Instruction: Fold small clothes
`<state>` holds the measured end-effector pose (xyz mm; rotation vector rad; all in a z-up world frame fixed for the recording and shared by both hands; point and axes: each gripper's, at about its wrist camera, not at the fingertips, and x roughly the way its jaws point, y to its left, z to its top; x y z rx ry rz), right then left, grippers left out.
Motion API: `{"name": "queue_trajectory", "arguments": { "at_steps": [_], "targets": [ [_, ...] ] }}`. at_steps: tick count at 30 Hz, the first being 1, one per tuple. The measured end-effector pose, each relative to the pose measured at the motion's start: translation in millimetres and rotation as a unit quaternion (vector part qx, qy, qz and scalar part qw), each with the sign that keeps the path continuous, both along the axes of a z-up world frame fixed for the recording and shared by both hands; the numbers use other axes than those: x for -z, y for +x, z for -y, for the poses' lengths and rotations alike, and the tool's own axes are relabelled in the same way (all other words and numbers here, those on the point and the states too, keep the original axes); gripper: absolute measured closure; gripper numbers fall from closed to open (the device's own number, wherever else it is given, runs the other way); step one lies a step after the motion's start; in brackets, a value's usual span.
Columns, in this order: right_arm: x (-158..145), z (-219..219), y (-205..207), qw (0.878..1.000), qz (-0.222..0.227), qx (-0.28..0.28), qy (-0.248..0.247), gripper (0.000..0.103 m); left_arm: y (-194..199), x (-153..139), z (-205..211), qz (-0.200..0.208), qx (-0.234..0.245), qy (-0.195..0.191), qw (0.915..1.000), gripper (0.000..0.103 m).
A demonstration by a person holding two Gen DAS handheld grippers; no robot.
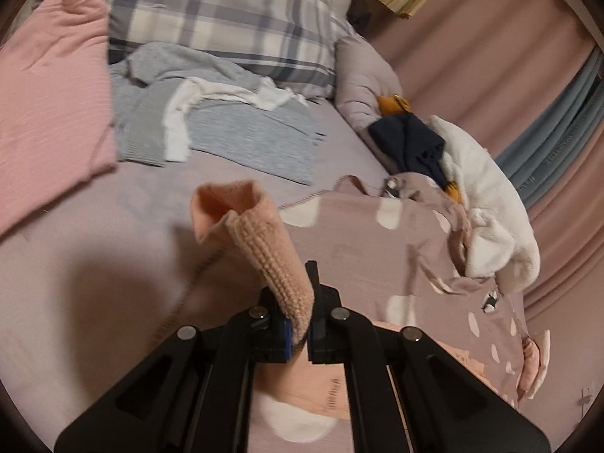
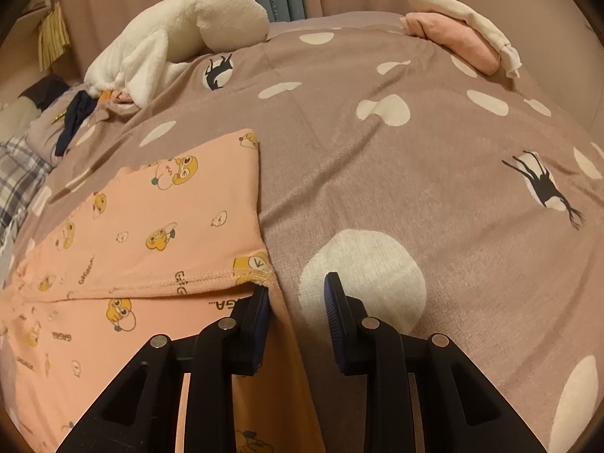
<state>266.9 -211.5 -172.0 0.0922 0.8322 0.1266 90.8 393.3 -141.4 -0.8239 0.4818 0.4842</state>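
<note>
My left gripper (image 1: 300, 302) is shut on the ribbed cuff (image 1: 271, 253) of a small peach garment and holds it lifted above the bed, the cuff's opening pointing away. The same peach garment (image 2: 151, 226), printed with cartoon faces, lies spread flat on the mauve spotted quilt (image 2: 415, 151) in the right wrist view, one part folded over with a stitched hem (image 2: 211, 277). My right gripper (image 2: 298, 294) is open and empty. Its left finger (image 2: 256, 313) rests at the garment's right edge near the hem corner, its right finger over the bare quilt.
A folded pink and cream pile (image 2: 460, 34) sits at the quilt's far right. A white plush toy (image 2: 181, 34) lies at the back. A grey garment (image 1: 226, 128), a pink blanket (image 1: 49, 105) and a plaid pillow (image 1: 219, 19) lie on the bed sheet. Curtains (image 1: 509, 56) hang behind.
</note>
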Motion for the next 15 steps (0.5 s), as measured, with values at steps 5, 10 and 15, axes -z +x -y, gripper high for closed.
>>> {"name": "queue_trajectory", "arguments": {
  "at_steps": [5,10,15],
  "targets": [
    [-0.3,1.6,-0.3,1.000,0.003,0.002,0.004,0.081,26.6,-15.2,29.7,-0.004,0.063,-0.006,0.9980,0.099],
    [3.1,22.6,-0.3,0.997,0.002,0.006,0.083,0.084,48.0,-41.3,68.4,-0.004,0.095,0.033,0.9949,0.099],
    [6.9,31.0,-1.2,0.991,0.000,0.002,0.131,0.083,74.0,-55.8,105.8,0.009,0.128,0.030,0.9913,0.099]
  ]
}}
